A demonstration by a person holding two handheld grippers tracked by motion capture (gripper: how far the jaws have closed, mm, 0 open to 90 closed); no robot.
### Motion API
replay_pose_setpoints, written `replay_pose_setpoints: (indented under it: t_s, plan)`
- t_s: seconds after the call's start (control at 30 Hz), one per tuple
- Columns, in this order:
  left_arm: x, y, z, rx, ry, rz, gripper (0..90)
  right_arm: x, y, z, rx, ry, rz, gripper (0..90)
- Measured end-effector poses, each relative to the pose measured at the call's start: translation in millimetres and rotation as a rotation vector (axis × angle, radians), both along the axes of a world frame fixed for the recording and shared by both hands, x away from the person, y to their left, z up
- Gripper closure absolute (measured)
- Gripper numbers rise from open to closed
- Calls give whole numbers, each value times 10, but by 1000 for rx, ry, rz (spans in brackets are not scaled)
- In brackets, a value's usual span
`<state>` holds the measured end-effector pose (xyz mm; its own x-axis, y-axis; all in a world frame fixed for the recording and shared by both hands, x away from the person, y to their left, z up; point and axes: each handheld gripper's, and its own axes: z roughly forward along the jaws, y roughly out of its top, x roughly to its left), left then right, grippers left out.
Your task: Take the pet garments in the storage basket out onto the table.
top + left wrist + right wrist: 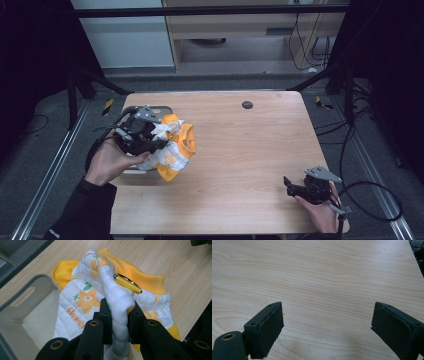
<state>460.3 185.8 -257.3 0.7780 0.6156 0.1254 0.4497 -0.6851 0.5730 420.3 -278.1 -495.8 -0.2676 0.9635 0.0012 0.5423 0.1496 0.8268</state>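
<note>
The left hand-held gripper (119, 315) is squeezing a fold of the little flower shirt (85, 300). The shirt hangs half over the edge of the grey bin (37, 297), so it looks only partly moved. The right hand-held gripper (327, 325) waits far from the bin, wide and holding nothing, over the bare surface (324, 270).

surface: light wood-grain table (240, 150) | on it: grey open bin (30, 315) at left edge, white-and-orange flower-print garment (172, 145) draped from bin rim onto tabletop | small dark round spot (247, 105) near far edge
</note>
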Motion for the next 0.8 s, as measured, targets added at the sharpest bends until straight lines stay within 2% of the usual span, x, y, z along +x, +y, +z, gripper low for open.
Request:
replay_pose_setpoints:
  t_s: [0.13, 0.47, 0.8]
  plan:
    - [7, -137, -46, 17, 3, -23, 776, -7, -1, 9, 6, -1, -1, 105]
    - [53, -415, -174, 22, 25, -86, 775, -11, -1, 27, 8, -12, 1, 103]
    - [110, -676, -368, 46, 44, -135, 774, -7, 2, 24, 1, -15, 4, 103]
